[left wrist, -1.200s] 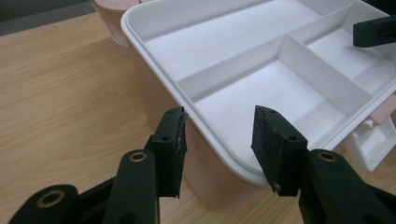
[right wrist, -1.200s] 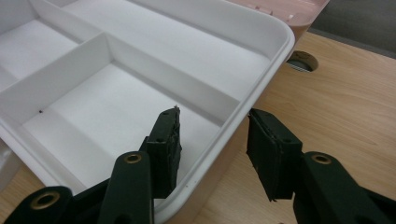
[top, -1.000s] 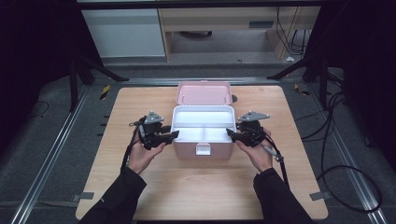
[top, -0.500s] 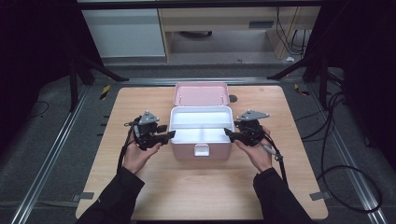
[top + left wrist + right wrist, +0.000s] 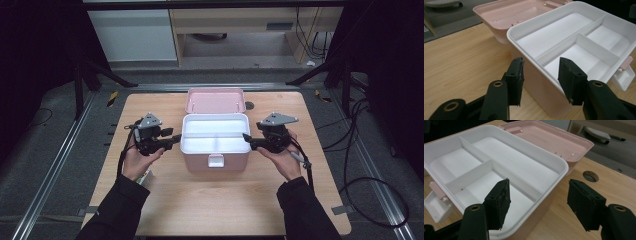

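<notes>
Straddling white tray rim, left gripper, right gripper fingers apart, right's just widened.

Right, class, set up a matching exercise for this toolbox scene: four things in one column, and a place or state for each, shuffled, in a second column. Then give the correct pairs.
Things:
1. white tray
2. pink lid
3. white latch
4. round hole

Places or states:
A. swung open, lying back behind the box
B. in the tabletop, beside the lid's right end
C. seated in the top of the pink box, its compartments bare
D. on the box's front wall, facing the person

Pairs: 1-C, 2-A, 3-D, 4-B
</notes>
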`<state>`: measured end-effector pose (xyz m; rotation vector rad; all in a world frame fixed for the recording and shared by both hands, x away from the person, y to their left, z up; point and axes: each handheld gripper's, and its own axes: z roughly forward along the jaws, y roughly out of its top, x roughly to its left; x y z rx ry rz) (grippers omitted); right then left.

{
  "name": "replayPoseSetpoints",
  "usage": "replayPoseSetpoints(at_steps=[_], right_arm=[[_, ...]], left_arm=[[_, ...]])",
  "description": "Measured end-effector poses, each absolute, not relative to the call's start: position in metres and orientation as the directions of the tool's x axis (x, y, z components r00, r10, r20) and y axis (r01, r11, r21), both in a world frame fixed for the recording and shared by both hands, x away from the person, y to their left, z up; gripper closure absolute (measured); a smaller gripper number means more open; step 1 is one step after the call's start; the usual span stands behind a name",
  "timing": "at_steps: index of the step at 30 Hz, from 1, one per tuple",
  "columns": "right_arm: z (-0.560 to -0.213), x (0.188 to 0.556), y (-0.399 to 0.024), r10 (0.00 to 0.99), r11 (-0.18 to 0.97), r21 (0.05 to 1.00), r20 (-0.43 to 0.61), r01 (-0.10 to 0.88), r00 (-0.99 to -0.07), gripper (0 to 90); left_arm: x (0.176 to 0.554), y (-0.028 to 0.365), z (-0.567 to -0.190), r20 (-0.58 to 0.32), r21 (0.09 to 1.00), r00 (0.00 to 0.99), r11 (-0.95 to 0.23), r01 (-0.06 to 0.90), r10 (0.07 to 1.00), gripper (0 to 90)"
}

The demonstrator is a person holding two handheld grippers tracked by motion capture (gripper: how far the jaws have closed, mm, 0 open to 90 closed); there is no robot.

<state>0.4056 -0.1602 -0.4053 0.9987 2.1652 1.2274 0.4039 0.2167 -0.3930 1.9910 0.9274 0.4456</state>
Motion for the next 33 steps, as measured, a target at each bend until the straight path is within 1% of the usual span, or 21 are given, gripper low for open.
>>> replayPoseSetpoints(at_steps=[3,4,8,11,15,17,18,21,22,23,24,25,27,31,32,33], right_arm=[[-0.404,0.407,-0.161,0.760,0.358,0.864,-0.050,0.354,-0.648,33.8],[-0.402,0.409,-0.161,0.749,0.382,0.860,-0.075,0.337,-0.658,33.6],[-0.397,0.418,-0.164,0.736,0.386,0.865,-0.080,0.320,-0.673,34.5],[-0.391,0.424,-0.162,0.722,0.409,0.858,-0.096,0.311,-0.685,35.3],[-0.383,0.428,-0.159,0.709,0.417,0.856,-0.096,0.306,-0.698,36.2],[-0.379,0.428,-0.158,0.704,0.407,0.863,-0.086,0.301,-0.705,37.7],[-0.377,0.429,-0.157,0.704,0.403,0.864,-0.082,0.301,-0.706,38.4],[-0.374,0.430,-0.155,0.698,0.430,0.856,-0.114,0.287,-0.707,41.1],[-0.373,0.431,-0.155,0.697,0.437,0.853,-0.121,0.285,-0.707,42.1],[-0.373,0.431,-0.155,0.697,0.437,0.853,-0.121,0.285,-0.707,42.1],[-0.371,0.433,-0.155,0.686,0.465,0.843,-0.149,0.271,-0.713,44.3],[-0.370,0.434,-0.156,0.675,0.484,0.837,-0.171,0.256,-0.718,45.4],[-0.367,0.437,-0.157,0.656,0.503,0.831,-0.188,0.238,-0.731,48.6],[-0.364,0.442,-0.157,0.619,0.528,0.821,-0.197,0.217,-0.760,49.2],[-0.362,0.446,-0.156,0.594,0.553,0.808,-0.208,0.206,-0.777,49.7],[-0.362,0.448,-0.156,0.576,0.568,0.800,-0.219,0.194,-0.787,49.7]], left_arm=[[0.406,0.218,-0.392,-0.049,0.826,0.664,-0.343,0.446,0.746,55.2],[0.408,0.219,-0.390,-0.045,0.827,0.674,-0.351,0.440,0.737,54.9],[0.410,0.220,-0.389,-0.049,0.823,0.699,-0.368,0.433,0.713,54.3],[0.415,0.218,-0.386,-0.015,0.815,0.715,-0.406,0.414,0.699,54.3],[0.421,0.215,-0.381,-0.020,0.815,0.734,-0.414,0.405,0.679,53.9],[0.425,0.213,-0.378,-0.004,0.808,0.742,-0.435,0.398,0.671,53.7],[0.430,0.210,-0.375,-0.003,0.802,0.758,-0.451,0.391,0.652,53.6],[0.436,0.206,-0.372,0.015,0.794,0.772,-0.477,0.378,0.636,53.3],[0.441,0.203,-0.369,0.019,0.784,0.792,-0.500,0.367,0.611,53.1],[0.441,0.203,-0.369,0.019,0.784,0.792,-0.500,0.367,0.611,53.0],[0.446,0.199,-0.365,0.027,0.775,0.809,-0.524,0.354,0.587,52.7],[0.446,0.199,-0.365,0.027,0.775,0.809,-0.524,0.354,0.587,52.6],[0.453,0.195,-0.359,0.045,0.753,0.830,-0.565,0.338,0.556,52.8],[0.459,0.193,-0.354,0.058,0.734,0.853,-0.601,0.316,0.519,53.8],[0.462,0.191,-0.351,0.075,0.720,0.872,-0.631,0.289,0.484,54.1],[0.463,0.190,-0.350,0.080,0.705,0.881,-0.651,0.280,0.466,54.6]])
